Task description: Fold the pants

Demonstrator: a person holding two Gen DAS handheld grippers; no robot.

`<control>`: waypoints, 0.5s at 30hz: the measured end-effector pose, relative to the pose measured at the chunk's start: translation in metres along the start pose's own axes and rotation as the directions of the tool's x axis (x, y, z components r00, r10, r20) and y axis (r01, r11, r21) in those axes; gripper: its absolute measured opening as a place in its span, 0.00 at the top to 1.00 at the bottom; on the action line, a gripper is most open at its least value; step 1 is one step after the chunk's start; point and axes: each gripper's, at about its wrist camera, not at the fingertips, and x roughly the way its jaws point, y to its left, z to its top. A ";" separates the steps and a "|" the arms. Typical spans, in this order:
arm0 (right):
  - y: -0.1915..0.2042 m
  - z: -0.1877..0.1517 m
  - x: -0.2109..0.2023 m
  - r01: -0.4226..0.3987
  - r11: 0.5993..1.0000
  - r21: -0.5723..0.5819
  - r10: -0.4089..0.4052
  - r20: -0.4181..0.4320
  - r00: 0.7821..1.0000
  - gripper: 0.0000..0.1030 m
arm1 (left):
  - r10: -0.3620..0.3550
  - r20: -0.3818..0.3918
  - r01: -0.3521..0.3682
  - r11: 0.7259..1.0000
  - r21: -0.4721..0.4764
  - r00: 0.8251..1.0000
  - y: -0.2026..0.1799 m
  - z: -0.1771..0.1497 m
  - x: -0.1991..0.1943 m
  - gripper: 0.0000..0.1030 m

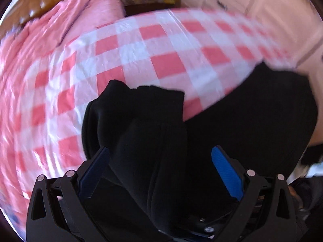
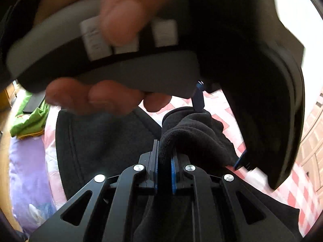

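Left wrist view: the left hand-held gripper (image 1: 159, 161) stands spread wide, black pants (image 1: 141, 125) bunched between its blue pads (image 1: 227, 175) without being pinched, over a pink-checked bed sheet (image 1: 141, 46). Right wrist view: the right hand-held gripper (image 2: 164, 157) is clenched on a fold of the pants (image 2: 191, 133); a hand (image 2: 109, 96) grips the other tool above.

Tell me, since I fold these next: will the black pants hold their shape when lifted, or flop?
Likely floppy: the pants bunch into soft rolls where the right gripper pinches them. They drape through the left gripper, so unsupported ends should hang. The fabric looks thick and fleecy, so probably not slippery.
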 end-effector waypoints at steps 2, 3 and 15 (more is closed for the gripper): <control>0.003 -0.002 0.000 0.012 1.000 -0.005 -0.012 -0.003 1.000 0.88 | 0.081 -0.061 -0.076 0.995 0.070 0.995 -0.005 0.001 0.013 0.04; 0.005 -0.003 -0.001 0.018 1.000 -0.010 -0.018 -0.003 1.000 0.88 | 0.122 -0.085 -0.114 0.989 0.094 0.989 -0.006 0.001 0.019 0.10; -0.091 -0.072 -0.085 -0.364 0.881 0.302 0.361 0.067 0.930 0.43 | 0.151 0.299 -0.069 0.961 -0.267 0.942 0.053 -0.107 -0.057 0.81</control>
